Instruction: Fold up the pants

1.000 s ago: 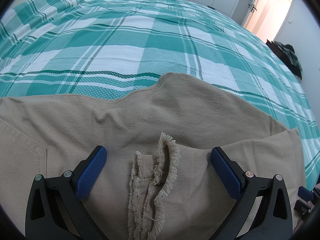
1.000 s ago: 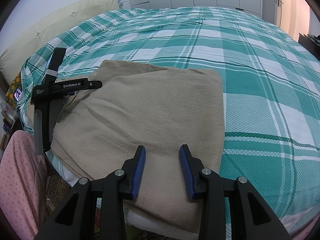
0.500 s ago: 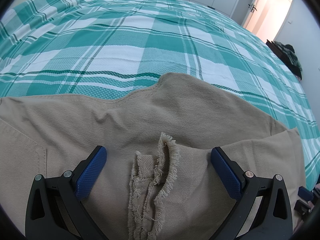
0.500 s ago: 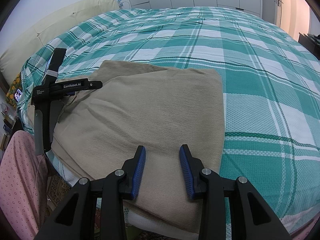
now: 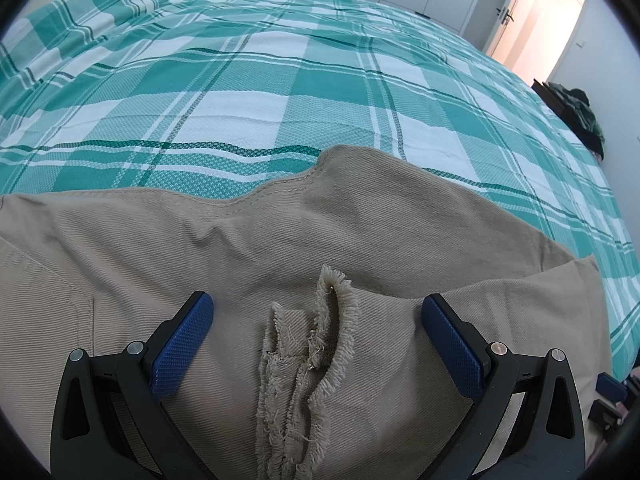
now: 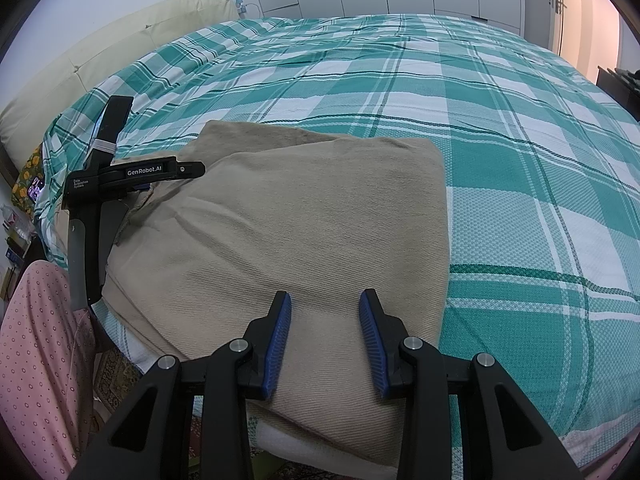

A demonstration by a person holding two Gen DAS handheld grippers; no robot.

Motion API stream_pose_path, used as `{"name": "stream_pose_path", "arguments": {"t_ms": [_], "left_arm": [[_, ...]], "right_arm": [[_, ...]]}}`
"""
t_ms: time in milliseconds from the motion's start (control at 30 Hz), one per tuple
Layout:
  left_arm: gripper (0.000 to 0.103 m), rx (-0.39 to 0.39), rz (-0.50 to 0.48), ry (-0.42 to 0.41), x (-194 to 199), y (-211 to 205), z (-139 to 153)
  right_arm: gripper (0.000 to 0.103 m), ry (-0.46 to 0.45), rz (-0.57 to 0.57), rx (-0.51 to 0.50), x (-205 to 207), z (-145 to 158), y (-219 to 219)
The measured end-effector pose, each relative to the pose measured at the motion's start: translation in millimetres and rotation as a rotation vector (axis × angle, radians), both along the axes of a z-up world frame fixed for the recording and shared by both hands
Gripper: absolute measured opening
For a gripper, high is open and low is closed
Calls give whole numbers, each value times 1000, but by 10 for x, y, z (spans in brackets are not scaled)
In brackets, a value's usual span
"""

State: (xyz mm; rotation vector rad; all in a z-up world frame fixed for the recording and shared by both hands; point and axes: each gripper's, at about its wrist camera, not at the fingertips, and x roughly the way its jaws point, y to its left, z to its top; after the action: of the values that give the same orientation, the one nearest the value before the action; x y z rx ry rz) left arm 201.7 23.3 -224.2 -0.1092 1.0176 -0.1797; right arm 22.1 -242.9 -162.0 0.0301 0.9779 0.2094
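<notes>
Nothing has shifted in the last second, so I read this as a pause with the pants point(image 6: 304, 216) already folded into a thick tan twill slab near the bed point(image 6: 520, 128) edge. My left gripper point(image 5: 316, 332) hovers, jaws wide apart, over the frayed hems point(image 5: 308, 356). The right gripper point(image 6: 325, 336) holds nothing, jaws partly apart.

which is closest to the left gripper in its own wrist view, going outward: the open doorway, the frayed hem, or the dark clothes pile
From the left gripper:
1. frayed hem of the tan pants, lying between its open fingers.
2. dark clothes pile, off the bed's far right edge.
3. open doorway, top right, behind the pile.
</notes>
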Motion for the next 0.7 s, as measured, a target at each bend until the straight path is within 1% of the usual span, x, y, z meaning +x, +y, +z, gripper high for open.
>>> {"name": "stream_pose_path", "arguments": {"t_ms": [700], "left_arm": [[103,0,1,0,2,-3,-3]], "right_arm": [[37,-4,2,-3,-2,12,9]]}}
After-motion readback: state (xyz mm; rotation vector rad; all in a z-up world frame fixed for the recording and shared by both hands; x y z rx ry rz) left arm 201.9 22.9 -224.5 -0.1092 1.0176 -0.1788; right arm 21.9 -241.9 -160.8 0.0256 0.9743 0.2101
